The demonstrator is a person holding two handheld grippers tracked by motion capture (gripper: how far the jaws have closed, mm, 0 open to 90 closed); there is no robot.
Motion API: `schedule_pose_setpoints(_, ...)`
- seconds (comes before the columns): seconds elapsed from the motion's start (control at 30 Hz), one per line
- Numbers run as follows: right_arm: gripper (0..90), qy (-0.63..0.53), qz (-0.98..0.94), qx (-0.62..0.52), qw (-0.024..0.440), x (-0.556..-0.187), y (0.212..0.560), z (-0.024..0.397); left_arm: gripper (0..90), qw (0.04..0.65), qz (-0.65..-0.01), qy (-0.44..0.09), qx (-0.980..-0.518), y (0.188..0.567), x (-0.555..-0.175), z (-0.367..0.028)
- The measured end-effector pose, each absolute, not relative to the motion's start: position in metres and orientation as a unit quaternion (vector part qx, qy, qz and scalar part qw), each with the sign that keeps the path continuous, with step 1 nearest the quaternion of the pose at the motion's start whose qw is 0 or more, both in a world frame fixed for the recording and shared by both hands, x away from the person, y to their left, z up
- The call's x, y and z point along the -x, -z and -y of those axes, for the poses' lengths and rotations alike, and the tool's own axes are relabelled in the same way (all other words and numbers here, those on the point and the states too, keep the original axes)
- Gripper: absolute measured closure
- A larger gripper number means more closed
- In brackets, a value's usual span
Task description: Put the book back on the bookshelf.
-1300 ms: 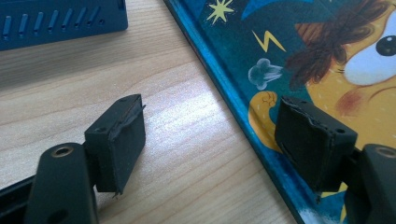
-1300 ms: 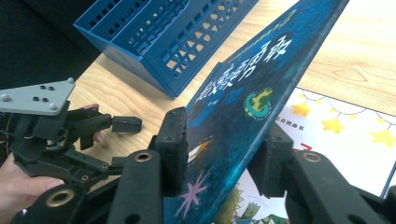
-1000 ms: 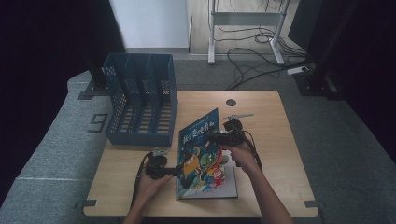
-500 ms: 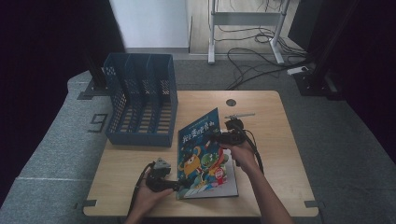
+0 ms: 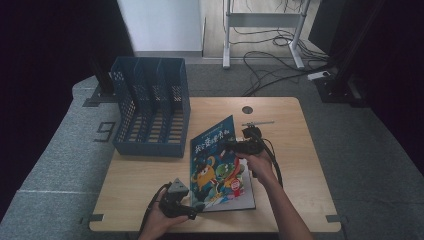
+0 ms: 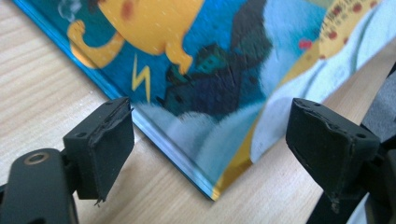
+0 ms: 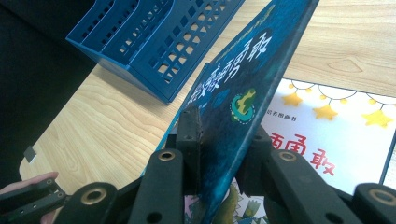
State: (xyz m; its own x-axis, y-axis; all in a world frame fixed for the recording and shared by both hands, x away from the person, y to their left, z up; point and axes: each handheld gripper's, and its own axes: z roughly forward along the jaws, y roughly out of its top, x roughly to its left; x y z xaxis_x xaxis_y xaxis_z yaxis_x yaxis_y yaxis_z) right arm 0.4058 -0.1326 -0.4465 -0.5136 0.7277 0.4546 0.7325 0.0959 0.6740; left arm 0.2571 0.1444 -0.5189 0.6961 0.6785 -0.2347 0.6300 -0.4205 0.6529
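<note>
Lifting the picture book's (image 5: 212,160) cover: right gripper (image 7: 219,140) clamps its edge, book lying near the table's (image 5: 140,200) front. Left gripper (image 6: 210,140), jaws just opening, straddles the lower corner without touching. Next, probably swing the cover fully over; hinge hidden.

Book cover (image 7: 243,79): white Chinese title characters along the raised cover, too stylised to read with certainty. Open first page (image 7: 327,140): large red characters "勇敢", with small black print above, illegible. Grey floor mat (image 5: 60,150): dark numeral "9" (image 5: 106,132).
</note>
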Motion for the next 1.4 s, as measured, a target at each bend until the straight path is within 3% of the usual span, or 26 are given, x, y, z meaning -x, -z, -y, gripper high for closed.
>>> schedule_pose_setpoints(0.63, 73.5, 0.458, 0.729, 0.509, -0.006, -0.411, 0.448, 0.141, 14.0, 0.362, -0.392, -0.027, -0.845, 0.527, -0.268, -0.130)
schedule_pose_setpoints(0.97, 67.3, 0.445, 0.740, 0.504, -0.020, -0.431, 0.451, 0.146, 13.9, 0.357, -0.391, -0.028, -0.848, 0.529, -0.279, -0.128)
schedule_pose_setpoints(1.23, 73.2, 0.463, 0.729, 0.504, 0.001, -0.443, 0.449, 0.149, 13.8, 0.362, -0.389, -0.017, -0.847, 0.529, -0.283, -0.127)
schedule_pose_setpoints(1.4, 73.6, 0.463, 0.734, 0.497, -0.014, -0.441, 0.444, 0.146, 13.7, 0.365, -0.391, -0.012, -0.845, 0.529, -0.286, -0.127)
